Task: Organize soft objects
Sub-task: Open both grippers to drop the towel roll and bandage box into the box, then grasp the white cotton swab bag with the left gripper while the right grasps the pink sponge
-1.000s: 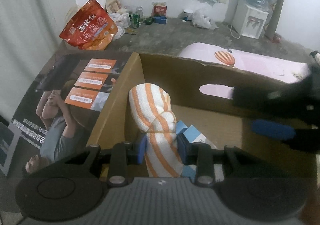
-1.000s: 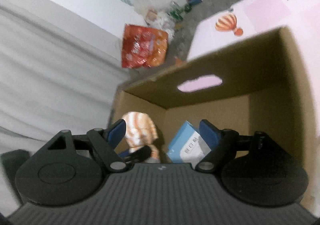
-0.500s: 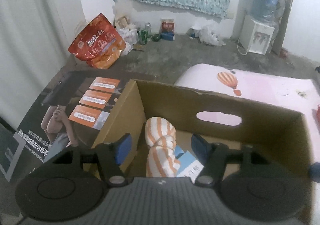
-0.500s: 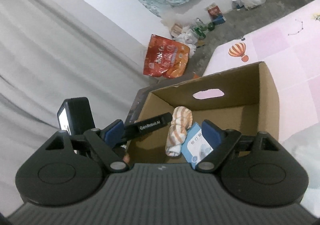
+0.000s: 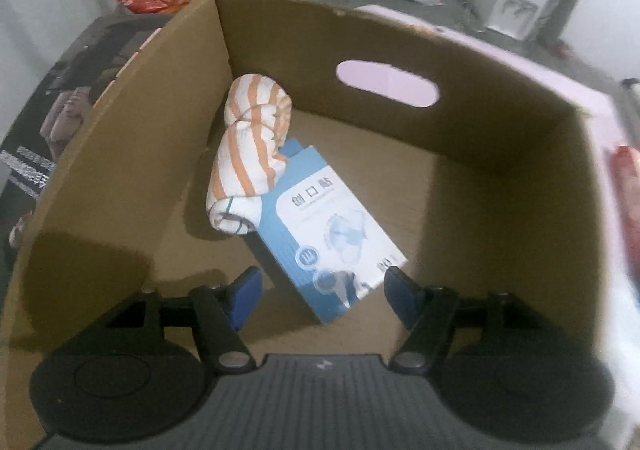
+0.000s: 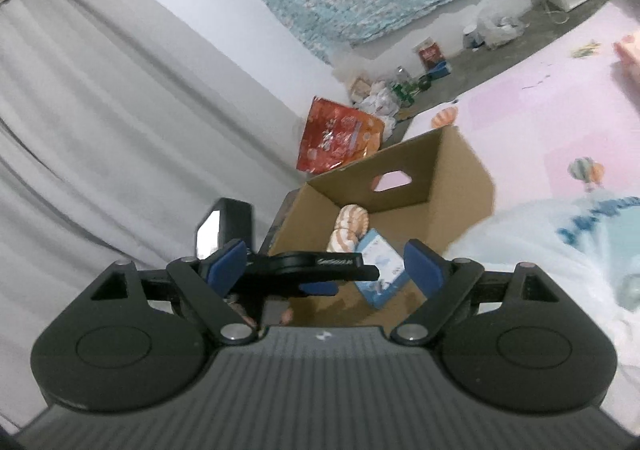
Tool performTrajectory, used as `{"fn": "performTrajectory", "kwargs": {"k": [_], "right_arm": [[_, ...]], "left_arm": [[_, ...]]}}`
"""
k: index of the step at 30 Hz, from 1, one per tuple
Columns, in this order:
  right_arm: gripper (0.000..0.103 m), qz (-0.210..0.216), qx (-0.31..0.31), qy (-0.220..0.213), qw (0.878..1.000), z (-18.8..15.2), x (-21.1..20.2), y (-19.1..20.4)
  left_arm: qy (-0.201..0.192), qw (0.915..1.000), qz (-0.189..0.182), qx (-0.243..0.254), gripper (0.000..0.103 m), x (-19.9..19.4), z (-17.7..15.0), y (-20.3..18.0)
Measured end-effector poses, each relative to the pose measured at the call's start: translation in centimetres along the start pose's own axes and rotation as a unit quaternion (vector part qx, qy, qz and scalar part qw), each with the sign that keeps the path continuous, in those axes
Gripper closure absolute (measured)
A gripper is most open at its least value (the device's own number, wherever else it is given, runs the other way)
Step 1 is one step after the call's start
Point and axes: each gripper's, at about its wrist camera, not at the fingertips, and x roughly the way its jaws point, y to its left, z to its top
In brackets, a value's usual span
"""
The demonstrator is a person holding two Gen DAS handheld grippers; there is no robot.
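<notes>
Striped rolled towel [image 5: 250, 145] lies inside the cardboard box [image 5: 120, 153], against its left wall and partly on top of a blue-and-white carton [image 5: 332, 226] on the box floor. Left gripper [image 5: 320, 290] hangs above the box interior with jaws parted and nothing between them, and the right gripper [image 6: 326, 266] is well back from the box, jaws wide and empty. Judged from this, one soft item is stowed; a pale soft bundle [image 6: 560, 242] on the pink mat [image 6: 540, 117] beside the box appears to remain, though its nature cannot be told.
</notes>
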Motion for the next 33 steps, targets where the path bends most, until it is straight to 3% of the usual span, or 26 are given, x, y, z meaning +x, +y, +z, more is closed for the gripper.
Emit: {"fn": "performTrajectory", "kwargs": {"k": [5, 9, 17, 23, 26, 30, 33], "right_arm": [[0.016, -0.021, 0.015, -0.017, 1.000, -0.4, -3.0, -2.3], [0.016, -0.033, 0.035, -0.024, 0.999, -0.8, -4.1, -4.3], [0.016, -0.039, 0.058, -0.020, 0.997, -1.8, -3.6, -5.8], [0.016, -0.044, 0.064, -0.020, 0.997, -2.1, -3.6, -6.3], [0.016, -0.046, 0.065, -0.020, 0.997, -2.3, -4.0, -6.5], [0.016, -0.046, 0.054, -0.030, 0.997, -2.6, -5.2, -6.5], [0.015, -0.049, 0.043, -0.038, 0.997, -3.0, -6.7, -6.6]], "left_arm": [[0.018, 0.9995, -0.019, -0.017, 0.042, 1.7, 0.0, -0.6], [0.017, 0.9957, -0.064, -0.065, 0.042, 2.0, 0.4, -0.1], [-0.018, 0.9866, -0.113, -0.117, 0.042, 2.6, 1.0, 1.1], [-0.051, 0.9786, -0.147, -0.135, 0.029, 2.5, 0.1, 1.5], [-0.061, 0.9794, -0.139, -0.133, 0.023, 1.4, -0.4, 1.7], [-0.083, 0.9767, -0.161, -0.115, 0.016, -2.0, -0.3, 2.2], [-0.130, 0.9701, -0.179, -0.100, 0.011, -6.3, -1.1, 3.1]]}}
